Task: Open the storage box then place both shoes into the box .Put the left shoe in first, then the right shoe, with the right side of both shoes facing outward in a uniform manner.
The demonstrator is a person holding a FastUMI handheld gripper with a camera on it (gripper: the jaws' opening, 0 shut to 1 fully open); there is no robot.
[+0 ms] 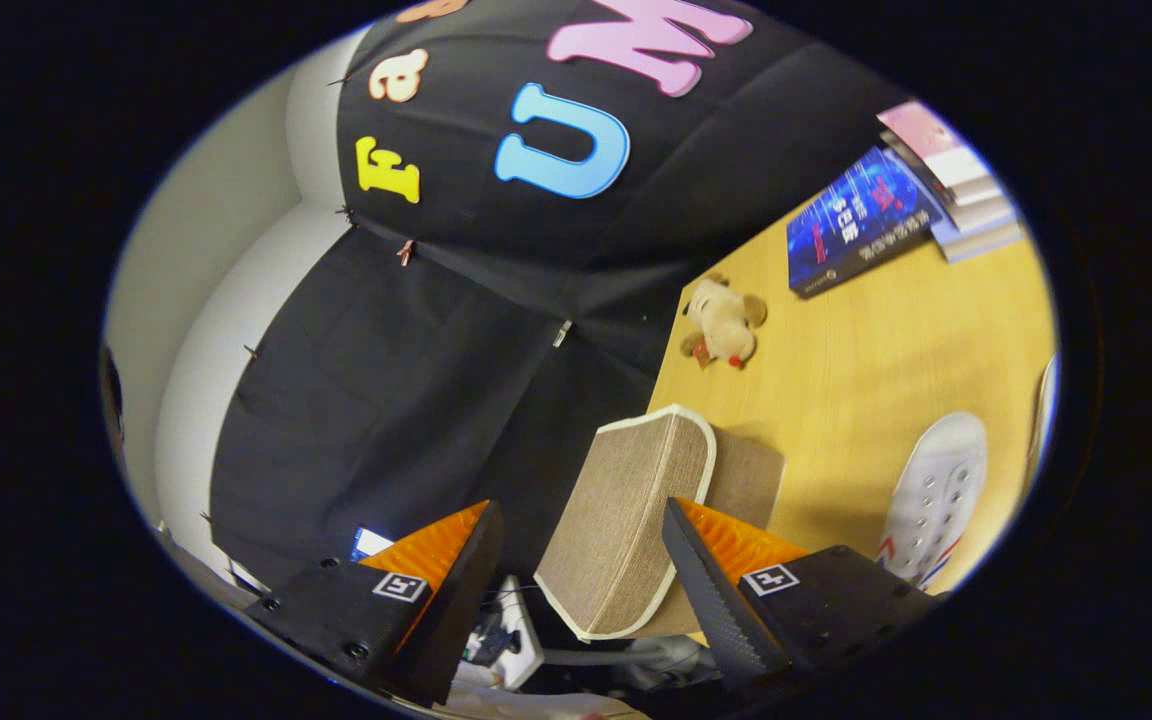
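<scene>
Pale wooden counter [866,370] carried a beige fabric storage box [636,520]; the hand-held gripper [581,570] gaped wide around its raised lid, unclamped, which could slip from the fingers and drop shut.

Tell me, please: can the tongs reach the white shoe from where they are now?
Probably yes. The tongs are open with the storage box lid between the fingers, neither visibly pressing it. The white shoe lies on bare table beyond the right finger, unblocked once they back off.
</scene>
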